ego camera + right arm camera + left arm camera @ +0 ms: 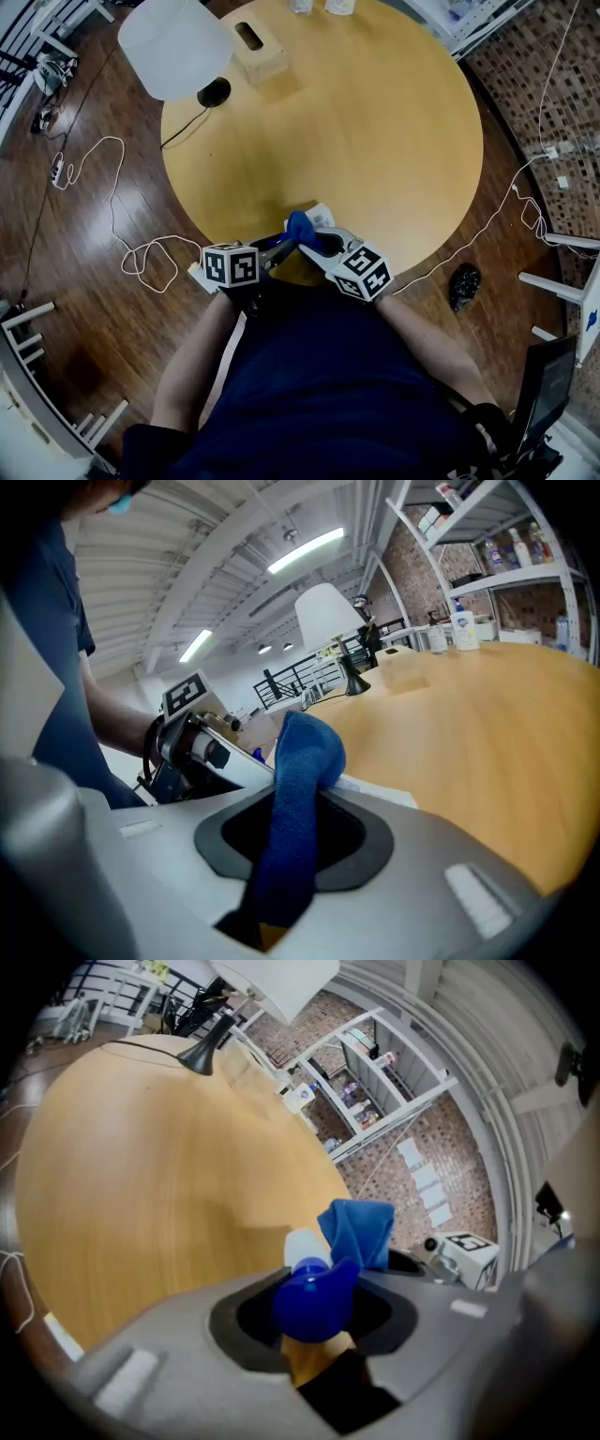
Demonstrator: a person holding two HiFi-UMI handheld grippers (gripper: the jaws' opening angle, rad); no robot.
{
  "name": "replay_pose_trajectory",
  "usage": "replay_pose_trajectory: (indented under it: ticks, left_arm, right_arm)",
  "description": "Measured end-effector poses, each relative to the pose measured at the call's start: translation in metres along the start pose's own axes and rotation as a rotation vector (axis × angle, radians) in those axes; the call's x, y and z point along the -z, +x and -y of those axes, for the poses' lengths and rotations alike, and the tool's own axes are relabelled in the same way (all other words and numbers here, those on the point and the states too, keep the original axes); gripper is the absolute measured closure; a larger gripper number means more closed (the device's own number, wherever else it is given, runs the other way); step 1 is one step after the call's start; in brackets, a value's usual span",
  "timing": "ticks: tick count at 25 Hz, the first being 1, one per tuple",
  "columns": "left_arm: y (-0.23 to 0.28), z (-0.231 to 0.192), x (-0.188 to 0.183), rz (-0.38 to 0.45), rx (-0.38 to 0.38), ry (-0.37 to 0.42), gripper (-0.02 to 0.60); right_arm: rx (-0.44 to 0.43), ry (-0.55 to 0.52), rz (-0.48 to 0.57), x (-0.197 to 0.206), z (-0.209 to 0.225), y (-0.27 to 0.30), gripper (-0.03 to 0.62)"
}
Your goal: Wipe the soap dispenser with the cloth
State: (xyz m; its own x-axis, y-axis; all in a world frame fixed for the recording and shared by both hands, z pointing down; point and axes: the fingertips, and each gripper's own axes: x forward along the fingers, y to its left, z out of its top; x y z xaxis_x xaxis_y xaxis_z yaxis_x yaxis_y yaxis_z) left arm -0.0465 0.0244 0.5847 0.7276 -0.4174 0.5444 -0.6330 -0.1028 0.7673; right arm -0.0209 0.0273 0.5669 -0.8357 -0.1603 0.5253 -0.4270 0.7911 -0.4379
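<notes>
The soap dispenser point(322, 215) is white with a blue pump head point(314, 1299). It lies over the near edge of the round wooden table point(375, 122). My left gripper point(284, 247) is shut on the pump head, and the white body point(305, 1244) sticks out past the jaws. A blue cloth point(298, 225) is bunched against the dispenser. My right gripper point(317, 243) is shut on the cloth point(298, 761), which rises out of its jaws and folds over at the top. The two grippers meet tip to tip, and the left one point(192, 742) shows in the right gripper view.
A white lamp point(173, 42) and a wooden tissue box point(258, 47) stand at the table's far left. Bottles point(339, 6) sit at the far edge. White cables point(112, 206) run over the wooden floor, and a dark object point(464, 284) lies on the floor at the right. Shelves point(375, 1072) stand beyond the table.
</notes>
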Motion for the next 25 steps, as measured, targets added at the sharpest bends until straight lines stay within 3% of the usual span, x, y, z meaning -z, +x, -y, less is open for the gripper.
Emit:
replay_pose_trajectory:
  ticks: [3, 9, 17, 20, 22, 25]
  left_arm:
    - [-0.001, -0.001, 0.006, 0.011, 0.039, -0.062, 0.445]
    - [-0.001, -0.001, 0.010, 0.011, 0.053, -0.063, 0.445]
    - [0.001, 0.009, 0.005, -0.006, 0.039, -0.047, 0.445]
    - [0.001, 0.013, -0.005, -0.068, -0.027, 0.100, 0.445]
    - [0.000, 0.020, -0.014, -0.160, -0.071, 0.278, 0.446]
    - [0.002, 0.037, -0.023, -0.366, -0.096, 0.616, 0.445]
  right_arm:
    - [0.044, 0.026, -0.005, 0.016, 0.016, -0.004, 0.493]
    - [0.198, 0.142, -0.047, 0.045, 0.069, -0.022, 0.493]
    - [0.297, 0.323, -0.181, 0.068, 0.106, -0.038, 0.493]
    - [0.298, 0.355, -0.170, 0.069, 0.104, -0.045, 0.493]
    - [0.306, 0.356, -0.160, 0.068, 0.102, -0.051, 0.493]
    - [0.316, 0.356, -0.136, 0.065, 0.100, -0.060, 0.493]
